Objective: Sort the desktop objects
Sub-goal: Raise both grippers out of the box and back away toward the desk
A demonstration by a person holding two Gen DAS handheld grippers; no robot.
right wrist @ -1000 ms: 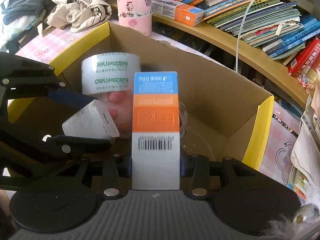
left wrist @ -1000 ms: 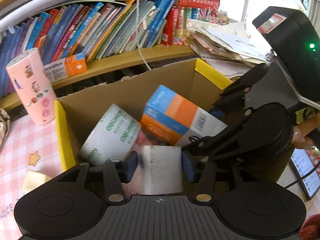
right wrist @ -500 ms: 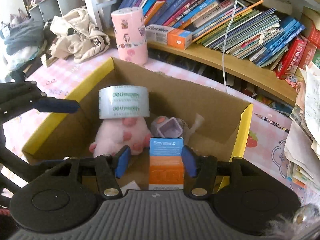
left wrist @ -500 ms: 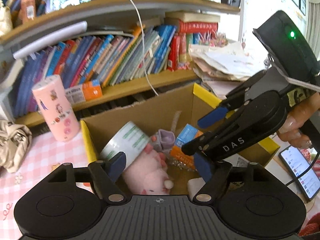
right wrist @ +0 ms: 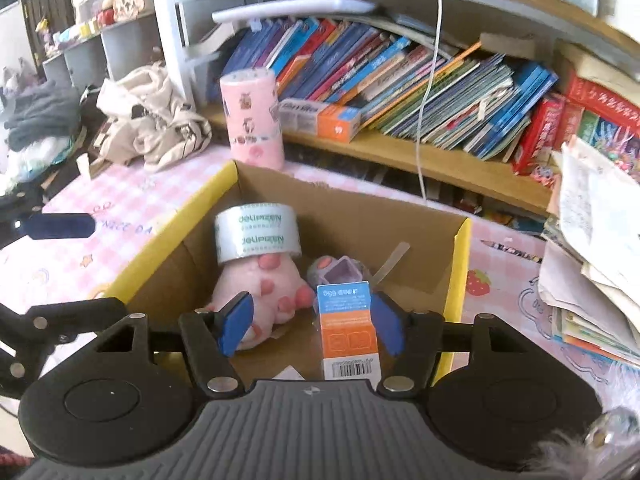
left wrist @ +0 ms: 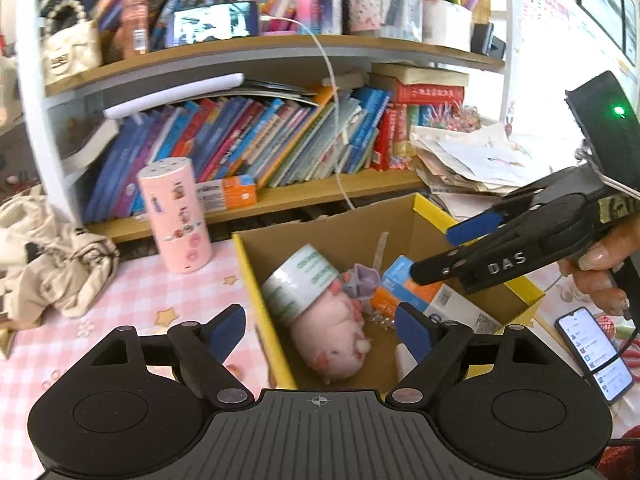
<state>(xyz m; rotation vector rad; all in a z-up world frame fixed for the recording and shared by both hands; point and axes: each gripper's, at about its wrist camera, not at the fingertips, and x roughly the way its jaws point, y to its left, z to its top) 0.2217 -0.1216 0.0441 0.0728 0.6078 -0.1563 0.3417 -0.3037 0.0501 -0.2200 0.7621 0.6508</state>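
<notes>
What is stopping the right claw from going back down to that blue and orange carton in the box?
Nothing visible. The right gripper hangs open above the cardboard box, jaws just opened and empty. The blue and orange carton lies uncovered straight below; the tape roll and pink plush toy sit off to the side.

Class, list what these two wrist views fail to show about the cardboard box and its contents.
- Left wrist view: white item in the cardboard box, hidden behind the left tongs.
- Right wrist view: box floor nearest the camera, covered by the right tongs.
- Purple item: too small to identify.

Left tool point(left wrist: 320, 330) and right tool point(right wrist: 312, 326): jaws just opening, apart, empty, angled downward.
</notes>
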